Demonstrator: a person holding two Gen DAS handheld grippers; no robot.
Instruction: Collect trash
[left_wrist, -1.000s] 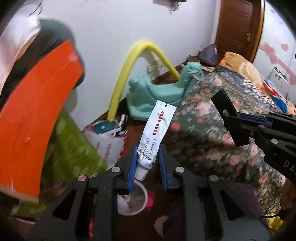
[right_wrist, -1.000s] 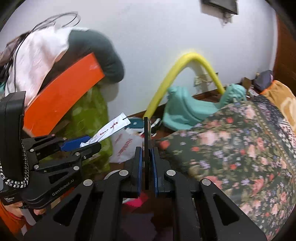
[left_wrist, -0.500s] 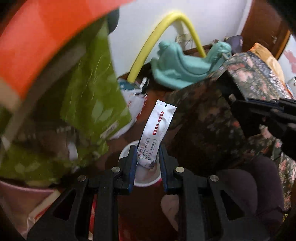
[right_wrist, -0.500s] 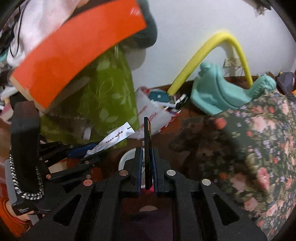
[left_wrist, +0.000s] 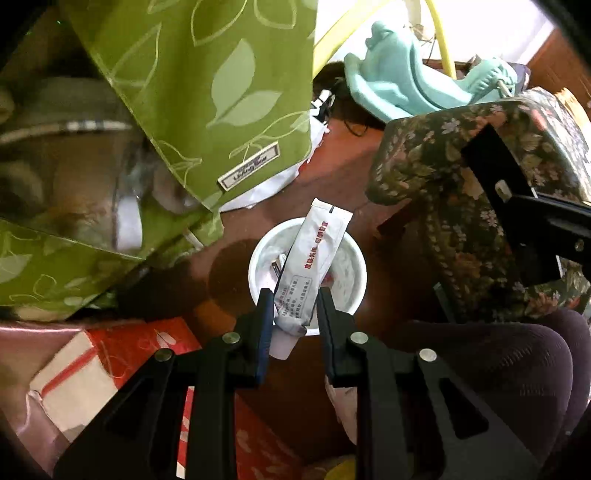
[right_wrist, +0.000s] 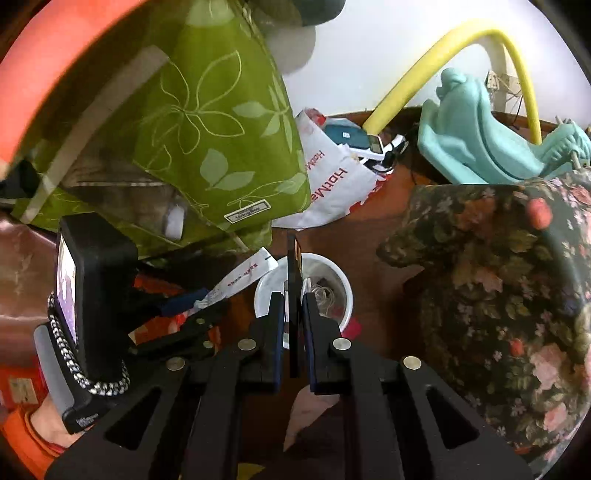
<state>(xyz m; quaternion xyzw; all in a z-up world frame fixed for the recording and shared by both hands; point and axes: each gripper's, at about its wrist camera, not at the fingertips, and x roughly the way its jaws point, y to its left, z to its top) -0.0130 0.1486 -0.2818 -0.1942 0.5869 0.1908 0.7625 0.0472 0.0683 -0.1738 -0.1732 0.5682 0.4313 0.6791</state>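
At the far left of the right wrist view, a hand in an orange sleeve (right_wrist: 26, 439) carries the left gripper (right_wrist: 201, 301), with a phone (right_wrist: 68, 291) strapped to its body. To its upper right hangs a green leaf-print bag (left_wrist: 207, 92) with a small sewn label whose writing is too small to read. Beside it stands a white plastic bag (right_wrist: 332, 184) printed with red letters beginning "HotMa".

The left gripper (left_wrist: 295, 310) has its jaws pinching a white tube (left_wrist: 310, 266) near its capped end. The tube's long axis runs from the cap, low between the fingers, up and slightly right to the flat crimped end, which points away from the camera. It carries a column of red characters and a box of small grey print, neither of them legible. The tube hangs over a white bin (left_wrist: 258, 258) on the brown floor, which holds crumpled scraps.

In the right wrist view, the right gripper (right_wrist: 294, 306) has its jaws pressed onto a thin dark card (right_wrist: 294, 266), edge-on and upright, its far end pointing at the white bin (right_wrist: 341, 295).

Further right lie a teal plastic seat (right_wrist: 480, 136), a yellow hose (right_wrist: 424, 70) and a dark floral bedcover (right_wrist: 498, 277).
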